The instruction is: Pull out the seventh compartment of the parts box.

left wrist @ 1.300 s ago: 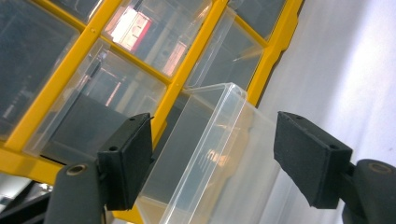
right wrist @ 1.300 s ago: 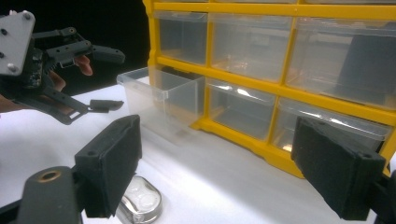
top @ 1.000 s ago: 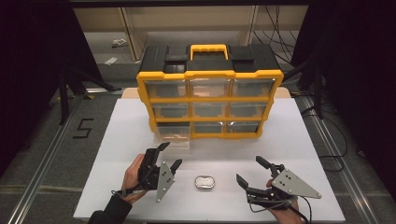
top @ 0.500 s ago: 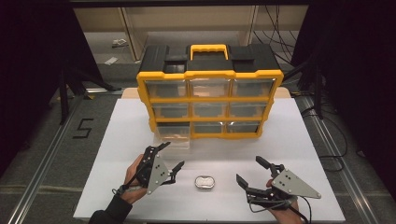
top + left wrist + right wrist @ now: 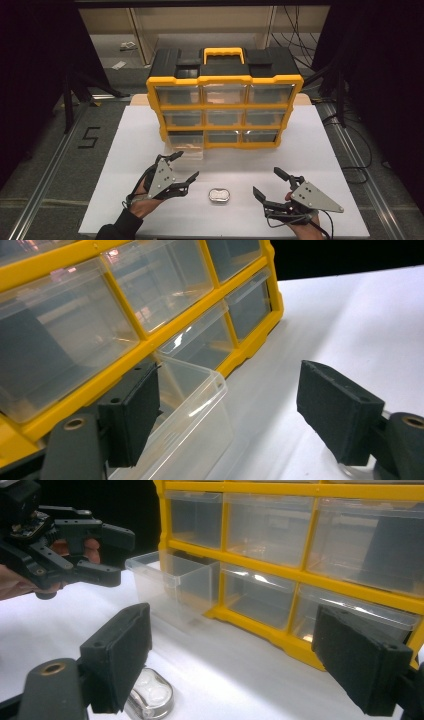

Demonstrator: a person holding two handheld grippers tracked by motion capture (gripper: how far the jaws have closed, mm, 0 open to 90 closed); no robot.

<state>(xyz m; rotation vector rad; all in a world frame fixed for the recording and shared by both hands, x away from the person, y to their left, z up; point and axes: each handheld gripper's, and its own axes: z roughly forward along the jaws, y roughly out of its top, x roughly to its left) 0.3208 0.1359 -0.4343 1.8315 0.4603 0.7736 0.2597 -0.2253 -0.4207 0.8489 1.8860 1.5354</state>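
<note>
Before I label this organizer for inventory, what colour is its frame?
Yellow, with clear drawers; the organizer shows best in the high view.

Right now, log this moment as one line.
left hand-held gripper: open, empty | right hand-held gripper: open, empty | small tin: on table between them | bottom-left drawer: pulled out

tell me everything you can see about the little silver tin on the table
The tin is small and oblong with rounded ends, and looks like shiny metal with a paler lid. In the right gripper view the top shows two rounded hollows pressed into it. It lies flat and closed on the white table, near the front edge, between the left gripper and the right gripper. Both grippers are open, and neither touches it. It sits well in front of the yellow drawer cabinet.
</note>
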